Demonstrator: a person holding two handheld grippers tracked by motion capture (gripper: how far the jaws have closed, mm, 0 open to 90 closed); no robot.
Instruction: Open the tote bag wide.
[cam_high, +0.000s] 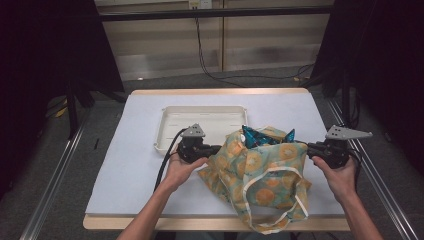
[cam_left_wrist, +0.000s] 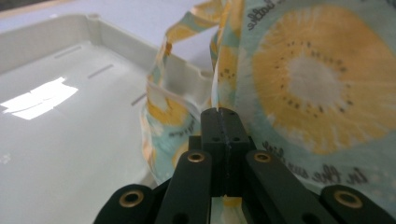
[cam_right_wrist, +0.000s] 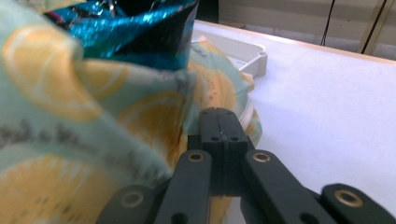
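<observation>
Fabric bag (cam_high: 260, 170) pinched between left tool (cam_high: 216, 149), right tool (cam_high: 309, 146)

Your right gripper (cam_right_wrist: 223, 122) has its two black jaws pressed together, pinching the fabric of the bag (cam_right_wrist: 84, 140), a pale green cloth printed with orange citrus slices. A shiny blue packet (cam_right_wrist: 140, 28) sticks up from the bag's top. Beyond the bag, a corner of the tray (cam_right_wrist: 254, 56) rests on the white table (cam_right_wrist: 327, 112).
</observation>
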